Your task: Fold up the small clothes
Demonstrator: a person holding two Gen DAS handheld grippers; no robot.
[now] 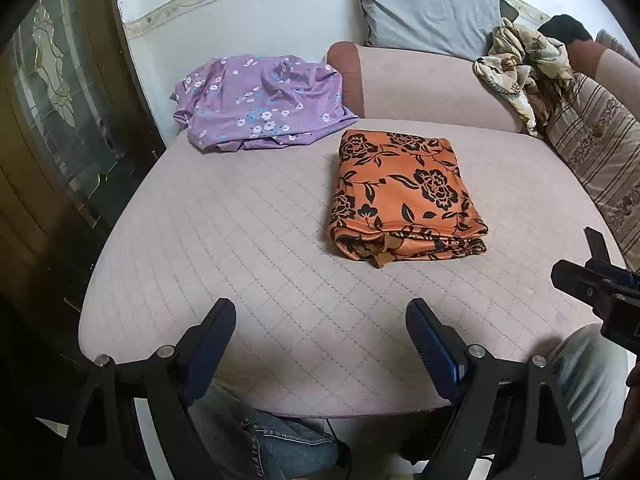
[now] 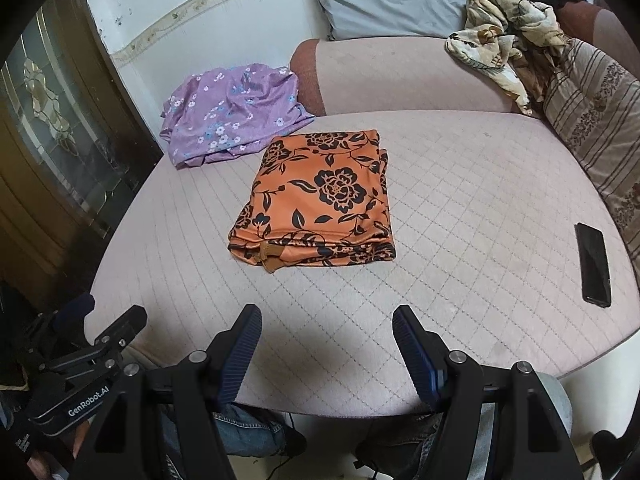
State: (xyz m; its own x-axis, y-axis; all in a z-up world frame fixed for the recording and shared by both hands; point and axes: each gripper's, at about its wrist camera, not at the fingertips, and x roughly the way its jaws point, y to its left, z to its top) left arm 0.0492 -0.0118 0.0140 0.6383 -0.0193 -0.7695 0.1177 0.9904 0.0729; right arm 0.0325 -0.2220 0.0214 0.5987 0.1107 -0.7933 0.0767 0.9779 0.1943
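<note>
While we look from the left wrist, our left gripper stands spread and empty at the near edge of the quilted cushion; the folded orange garment lies mid-cushion, the purple garment at its far left corner. From the right wrist, our right gripper is spread too, empty, with a phone near the right edge.

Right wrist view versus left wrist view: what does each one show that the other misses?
Only the right wrist view shows the whole black phone lying flat on the quilted cushion, plus the left claw's labelled body. Only the left wrist view shows the right claw, which hides most of that phone there. Both share the folded orange floral garment, the unfolded purple floral garment, the crumpled beige cloth and the grey pillow. Both claws are open and empty.
</note>
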